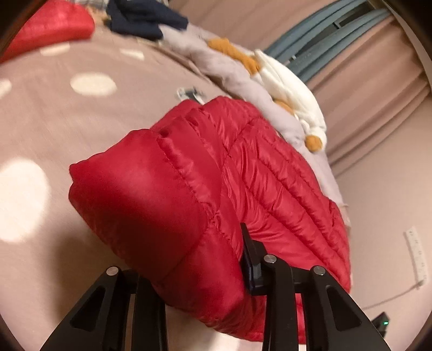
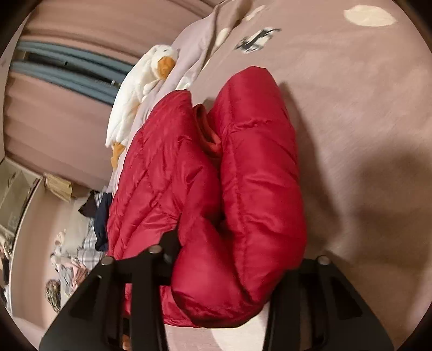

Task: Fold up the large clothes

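Note:
A red quilted puffer jacket lies bunched on the pink bedcover, partly folded over on itself. In the left wrist view my left gripper is shut on a thick folded edge of it, and its right finger presses into the padding. The right wrist view shows the same jacket as two puffy rolls with the lining showing between them. My right gripper is shut on the near roll, its left finger against the fabric. The fabric hides the pads of both grippers.
A white plush goose lies on a grey blanket along the bed's edge. A navy garment and another red item sit at the far end. Loose clothes lie on the floor beside pink curtains.

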Demonstrator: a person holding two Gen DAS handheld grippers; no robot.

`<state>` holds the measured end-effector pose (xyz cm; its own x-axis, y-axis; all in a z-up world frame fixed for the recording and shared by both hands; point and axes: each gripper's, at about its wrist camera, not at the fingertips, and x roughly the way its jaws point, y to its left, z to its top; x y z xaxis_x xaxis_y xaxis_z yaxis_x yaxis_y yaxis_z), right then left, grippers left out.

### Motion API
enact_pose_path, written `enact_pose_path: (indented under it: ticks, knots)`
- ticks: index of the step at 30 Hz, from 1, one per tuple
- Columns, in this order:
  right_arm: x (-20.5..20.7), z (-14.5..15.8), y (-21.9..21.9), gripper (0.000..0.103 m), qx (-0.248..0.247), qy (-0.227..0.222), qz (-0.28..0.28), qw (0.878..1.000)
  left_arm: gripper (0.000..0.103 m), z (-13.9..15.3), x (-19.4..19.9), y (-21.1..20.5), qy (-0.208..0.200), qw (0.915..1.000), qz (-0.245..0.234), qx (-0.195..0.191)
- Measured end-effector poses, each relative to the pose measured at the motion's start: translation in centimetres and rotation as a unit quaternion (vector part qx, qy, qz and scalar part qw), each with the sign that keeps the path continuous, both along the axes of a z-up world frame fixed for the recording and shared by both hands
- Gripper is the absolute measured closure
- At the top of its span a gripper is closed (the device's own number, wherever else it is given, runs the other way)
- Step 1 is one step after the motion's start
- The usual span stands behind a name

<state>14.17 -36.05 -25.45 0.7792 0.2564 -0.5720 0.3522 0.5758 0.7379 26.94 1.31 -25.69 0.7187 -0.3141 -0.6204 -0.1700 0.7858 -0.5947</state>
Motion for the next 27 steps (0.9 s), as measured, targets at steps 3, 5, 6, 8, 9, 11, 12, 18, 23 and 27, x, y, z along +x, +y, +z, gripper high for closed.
enact_pose_path:
  ticks: [3,5,6,8,9,11,12,18,23,27]
  knots:
    - [1.9,0.2,2.6,0.068,-0.039,0.012,0.029,0.999,0.073,0.6,-1.0,1.0,-0.007,0.9985,0.020,0.050]
    - [3.7,0.0,4.1,0.068,-0.063,0.018,0.055,0.996,0.074,1.7,-1.7,0.9,-0.025,0.9915,0.039,0.121]
    - [4.7,-0.1,4.7,0.068,-0.067,0.021,0.073,0.995,0.074,2.4,-2.2,0.9,-0.035,0.9856,0.049,0.158]
    - [6.0,-0.6,6.4,0.068,-0.061,0.018,0.106,0.992,0.074,3.6,-3.0,0.5,-0.058,0.9651,0.073,0.245]
    - [6.6,-0.8,6.9,0.068,-0.059,0.016,0.116,0.991,0.074,4.0,-3.2,0.3,-0.065,0.9551,0.081,0.278]
    - [7.4,-1.1,8.6,0.067,-0.073,0.010,0.143,0.987,0.074,4.6,-3.2,-0.6,-0.073,0.9289,0.086,0.353]
    - [7.4,-1.1,9.2,0.067,-0.083,0.008,0.150,0.985,0.074,4.8,-2.9,-1.1,-0.078,0.9212,0.081,0.373]
    - [8.3,-0.9,8.3,0.060,-0.075,0.015,0.148,0.986,0.074,6.7,-4.4,-4.6,-0.191,0.8811,0.017,0.432]
    - [5.2,2.5,6.6,0.010,-0.131,0.009,0.072,0.989,0.074,8.3,-5.7,-6.6,-0.237,0.8872,-0.030,0.395]
    - [1.6,8.0,6.4,0.007,-0.303,-0.021,0.000,0.953,0.074,8.1,-5.9,-7.7,-0.244,0.8744,-0.036,0.418]
